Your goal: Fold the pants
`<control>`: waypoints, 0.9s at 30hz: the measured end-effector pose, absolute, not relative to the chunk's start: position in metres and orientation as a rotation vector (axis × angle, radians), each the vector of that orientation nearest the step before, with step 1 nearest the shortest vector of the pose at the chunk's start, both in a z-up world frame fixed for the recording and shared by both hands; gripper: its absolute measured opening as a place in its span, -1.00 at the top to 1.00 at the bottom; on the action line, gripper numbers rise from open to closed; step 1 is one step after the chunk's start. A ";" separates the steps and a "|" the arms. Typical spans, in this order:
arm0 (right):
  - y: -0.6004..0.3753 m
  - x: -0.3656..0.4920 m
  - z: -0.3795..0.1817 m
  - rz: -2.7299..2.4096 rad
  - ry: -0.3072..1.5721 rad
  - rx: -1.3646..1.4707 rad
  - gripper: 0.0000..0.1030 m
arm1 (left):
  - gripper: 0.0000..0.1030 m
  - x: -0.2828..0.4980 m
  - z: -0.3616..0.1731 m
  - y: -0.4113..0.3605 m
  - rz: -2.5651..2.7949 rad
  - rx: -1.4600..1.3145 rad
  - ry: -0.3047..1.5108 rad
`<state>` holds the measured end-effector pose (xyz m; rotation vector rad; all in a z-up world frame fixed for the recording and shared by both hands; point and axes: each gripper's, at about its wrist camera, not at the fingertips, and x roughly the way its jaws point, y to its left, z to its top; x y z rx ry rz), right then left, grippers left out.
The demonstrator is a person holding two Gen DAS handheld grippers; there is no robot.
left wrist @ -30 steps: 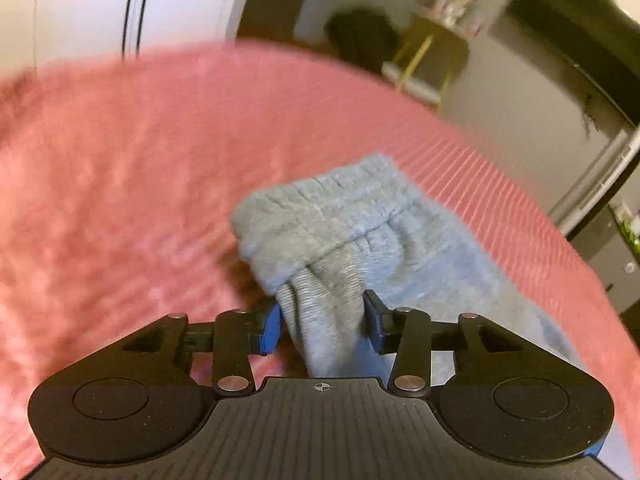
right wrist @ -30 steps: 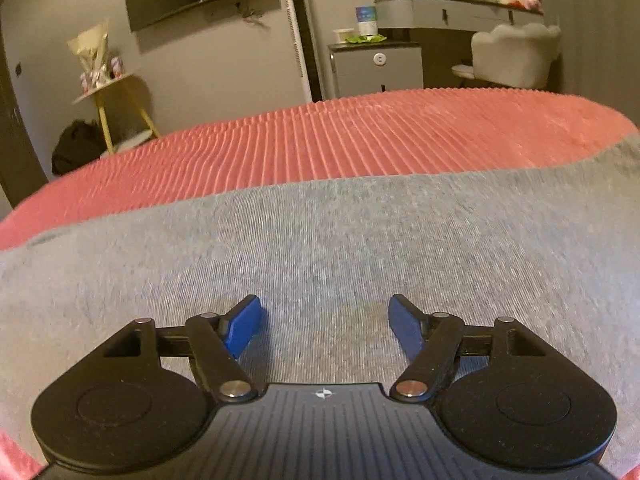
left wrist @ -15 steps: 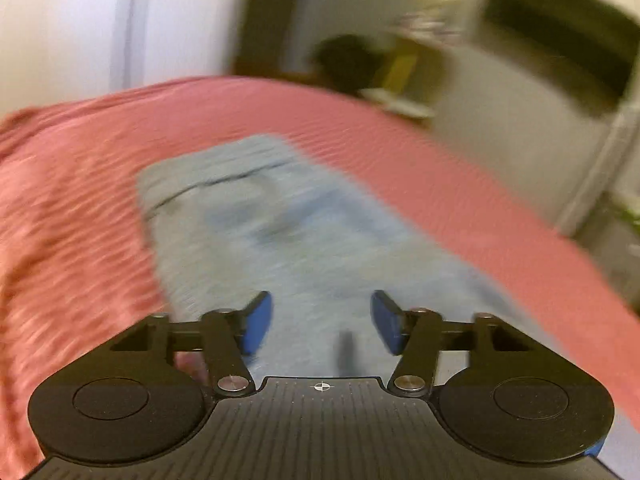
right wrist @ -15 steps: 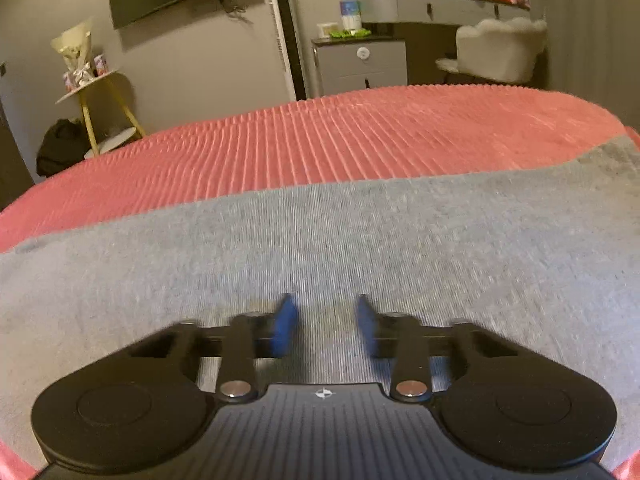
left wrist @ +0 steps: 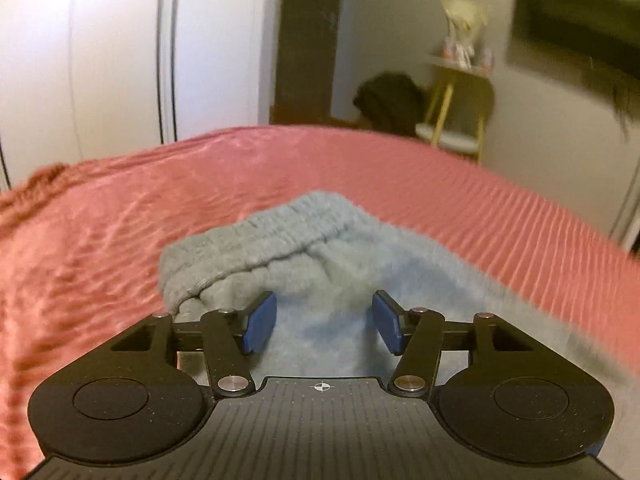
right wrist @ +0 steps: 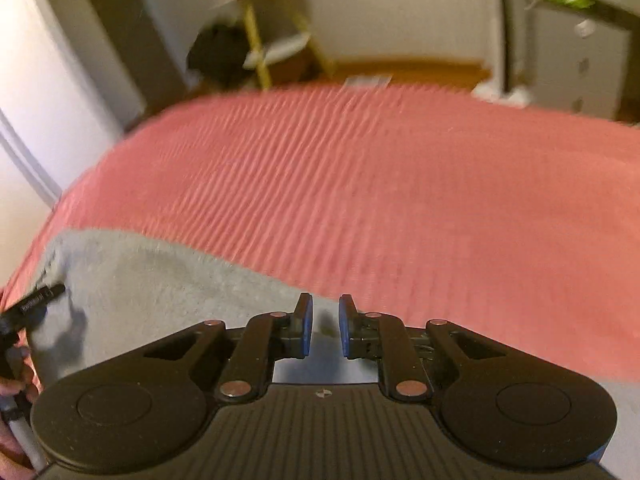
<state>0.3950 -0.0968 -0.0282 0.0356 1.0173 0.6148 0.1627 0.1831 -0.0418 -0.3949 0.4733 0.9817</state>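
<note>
The soft grey sweatpants (left wrist: 332, 280) lie on a pink ribbed bed cover (left wrist: 120, 232), right in front of both tools. It looks like one fold is done and the next one is about to begin.

The left gripper (left wrist: 324, 322) hangs just over the pants with its two blue pads (left wrist: 260, 322) spread wide apart. It holds nothing. The bunched stretchy waistband (left wrist: 256, 248) sits just ahead of it and a little to its left. The cloth there is puffed up and doubled over, not flat.

The right gripper (right wrist: 323, 330) is at the far edge of the grey cloth (right wrist: 160, 288), where the pants meet the pink cover. Its pads are close together with a thin gap between them. I cannot tell if a bit of cloth is pinched in there. The pants run from under this gripper off to its left, and that part looks smooth and flat.

I think the next move needs the left gripper to come down and pinch the waistband end, while the right one grips its edge. Then both can lift one end and carry it over the other. The fat waistband may slip or roll, so a firm bite on both layers would help.
</note>
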 end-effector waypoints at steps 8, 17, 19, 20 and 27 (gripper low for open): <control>-0.056 0.423 -0.047 0.812 1.359 0.019 0.71 | -0.40 0.170 -0.044 0.177 1.000 -0.285 0.414; -0.074 0.419 -0.050 0.884 1.515 0.049 0.68 | -0.42 0.161 -0.041 0.173 0.983 -0.306 0.410; -0.079 0.411 -0.050 0.867 1.528 0.066 0.68 | -0.42 0.156 -0.039 0.172 0.972 -0.338 0.379; -0.080 0.408 -0.049 0.865 1.517 0.074 0.68 | -0.43 0.153 -0.037 0.173 0.958 -0.371 0.354; -0.094 0.384 -0.049 0.841 1.436 0.126 0.65 | -0.43 0.139 -0.027 0.167 0.602 -0.553 0.251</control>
